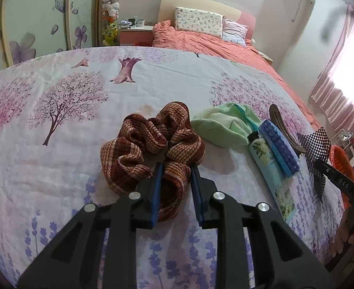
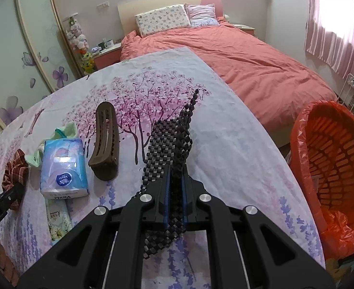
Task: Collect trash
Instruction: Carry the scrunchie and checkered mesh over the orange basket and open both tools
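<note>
A brown striped scrunchie (image 1: 152, 142) lies on the flowered cloth. My left gripper (image 1: 175, 166) stands over its near side with the jaws a little apart. A fold of the scrunchie sits between the blue pads and does not look squeezed. My right gripper (image 2: 177, 168) is shut on a black-and-white checkered hair bow (image 2: 169, 139), which sticks up past the fingertips and hangs out below them. An orange bin (image 2: 333, 168) lined with an orange bag stands to the right, beside the table. The bow (image 1: 316, 144) and the bin (image 1: 343, 161) also show at the right of the left wrist view.
A blue tissue pack (image 2: 63, 166), a brown hair clip (image 2: 105, 142), a flowered tube (image 2: 56, 221) and a green cloth (image 1: 222, 125) lie between the two grippers. A bed with a coral quilt (image 2: 249, 60) stands behind the table. A wardrobe (image 1: 32, 24) is at the left.
</note>
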`<state>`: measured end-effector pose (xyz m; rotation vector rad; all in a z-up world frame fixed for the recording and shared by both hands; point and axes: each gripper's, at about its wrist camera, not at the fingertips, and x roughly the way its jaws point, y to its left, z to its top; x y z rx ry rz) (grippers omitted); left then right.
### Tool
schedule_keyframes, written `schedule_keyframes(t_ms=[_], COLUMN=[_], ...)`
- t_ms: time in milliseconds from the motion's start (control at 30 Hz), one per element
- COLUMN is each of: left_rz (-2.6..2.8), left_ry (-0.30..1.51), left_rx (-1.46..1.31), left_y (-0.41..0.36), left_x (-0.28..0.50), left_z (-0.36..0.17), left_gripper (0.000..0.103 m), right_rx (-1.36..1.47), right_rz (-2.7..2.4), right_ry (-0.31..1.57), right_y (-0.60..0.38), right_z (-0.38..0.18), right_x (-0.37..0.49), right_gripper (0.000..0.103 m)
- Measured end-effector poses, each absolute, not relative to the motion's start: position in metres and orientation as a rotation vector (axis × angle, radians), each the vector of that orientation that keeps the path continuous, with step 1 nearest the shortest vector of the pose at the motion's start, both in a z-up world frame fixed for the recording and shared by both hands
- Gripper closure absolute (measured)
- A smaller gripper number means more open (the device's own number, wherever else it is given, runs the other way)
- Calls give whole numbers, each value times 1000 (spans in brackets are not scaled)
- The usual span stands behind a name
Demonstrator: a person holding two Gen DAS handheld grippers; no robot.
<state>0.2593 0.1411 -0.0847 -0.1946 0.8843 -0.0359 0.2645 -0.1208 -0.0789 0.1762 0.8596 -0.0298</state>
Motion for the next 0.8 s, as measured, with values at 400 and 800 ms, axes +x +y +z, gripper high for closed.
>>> schedule_keyframes(t_ms=[400, 800], left_rz=[-26, -19], left_ry=[887, 889], left_rx=[-176, -131], left_y=[138, 129], left_x=[259, 261], left_z=[-85, -83], left_gripper=[78, 87], right_rx=[162, 170], right_rz=[-33, -22], right_ry=[863, 858], right_y=[-120, -122], right_z=[-79, -78], right_x=[264, 263], right_gripper=[94, 96])
